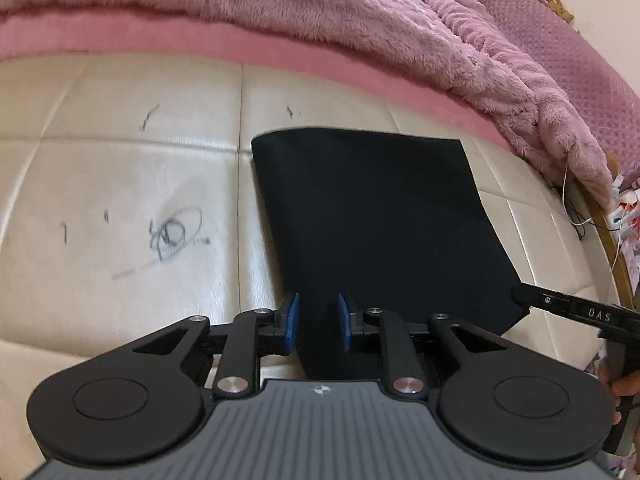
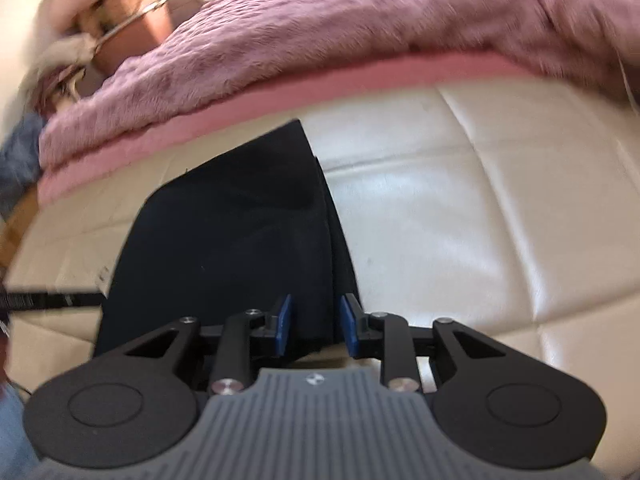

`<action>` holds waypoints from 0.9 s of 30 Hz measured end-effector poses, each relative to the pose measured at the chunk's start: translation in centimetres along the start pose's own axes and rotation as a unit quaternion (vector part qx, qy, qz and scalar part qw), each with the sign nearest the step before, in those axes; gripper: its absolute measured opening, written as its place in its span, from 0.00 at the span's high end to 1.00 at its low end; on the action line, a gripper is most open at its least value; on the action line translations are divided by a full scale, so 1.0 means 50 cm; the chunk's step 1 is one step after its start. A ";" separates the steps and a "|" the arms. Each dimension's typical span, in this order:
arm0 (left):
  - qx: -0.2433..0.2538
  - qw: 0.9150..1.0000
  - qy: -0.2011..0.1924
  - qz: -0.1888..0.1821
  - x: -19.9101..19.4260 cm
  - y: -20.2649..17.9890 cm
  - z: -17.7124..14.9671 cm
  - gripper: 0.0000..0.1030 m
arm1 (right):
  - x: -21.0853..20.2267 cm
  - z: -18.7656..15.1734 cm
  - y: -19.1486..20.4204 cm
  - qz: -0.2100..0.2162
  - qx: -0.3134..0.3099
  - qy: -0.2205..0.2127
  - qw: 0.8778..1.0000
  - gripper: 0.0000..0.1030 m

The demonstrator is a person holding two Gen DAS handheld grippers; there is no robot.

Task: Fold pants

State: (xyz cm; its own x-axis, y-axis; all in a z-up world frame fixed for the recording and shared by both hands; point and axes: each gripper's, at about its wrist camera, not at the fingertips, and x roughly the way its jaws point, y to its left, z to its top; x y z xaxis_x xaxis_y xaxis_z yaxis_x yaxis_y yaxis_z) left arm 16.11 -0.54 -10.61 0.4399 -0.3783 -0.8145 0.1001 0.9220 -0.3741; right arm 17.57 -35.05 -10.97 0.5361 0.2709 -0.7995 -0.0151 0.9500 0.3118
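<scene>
Black pants [image 1: 372,216] lie folded into a flat rectangle on a cream padded surface [image 1: 120,184]. My left gripper [image 1: 318,322] is open, its blue pads above the near edge of the pants, holding nothing. The pants also show in the right wrist view [image 2: 240,232], with layered edges along their right side. My right gripper [image 2: 315,324] is open over the near right corner of the pants, holding nothing. The right gripper's finger [image 1: 568,308] enters the left wrist view at the pants' near right corner. The left gripper's finger [image 2: 52,300] shows at the left of the right wrist view.
A fluffy pink blanket [image 1: 360,20] and a pink mattress edge [image 1: 280,56] run along the far side of the cream surface. Pen scribbles [image 1: 176,232] mark the surface left of the pants. Clutter and cables [image 1: 616,216] sit at the right edge.
</scene>
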 end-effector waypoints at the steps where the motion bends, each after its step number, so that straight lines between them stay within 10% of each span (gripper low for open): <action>1: 0.003 1.000 0.001 0.002 0.001 -0.001 -0.003 0.80 | 0.002 -0.003 -0.010 0.012 0.020 0.004 1.000 0.79; 5: 0.017 1.000 0.000 0.005 0.000 -0.011 -0.010 0.81 | -0.019 -0.009 -0.027 0.039 0.067 -0.012 0.997 0.96; 13: 0.076 0.996 0.037 0.039 0.030 -0.040 -0.050 0.82 | 0.004 -0.034 -0.021 -0.010 0.037 0.000 0.999 0.96; 27: 0.058 0.991 0.117 -0.016 -0.023 -0.039 -0.093 0.82 | 0.031 -0.037 -0.020 -0.029 0.019 0.001 0.999 0.96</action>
State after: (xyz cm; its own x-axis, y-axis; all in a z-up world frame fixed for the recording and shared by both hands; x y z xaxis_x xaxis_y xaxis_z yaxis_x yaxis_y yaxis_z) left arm 11.25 -2.28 -11.02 0.2164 -0.4038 -0.8889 0.2176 0.9075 -0.3593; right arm 16.87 -35.30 -13.48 0.5338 0.2152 -0.8177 0.0477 0.9579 0.2832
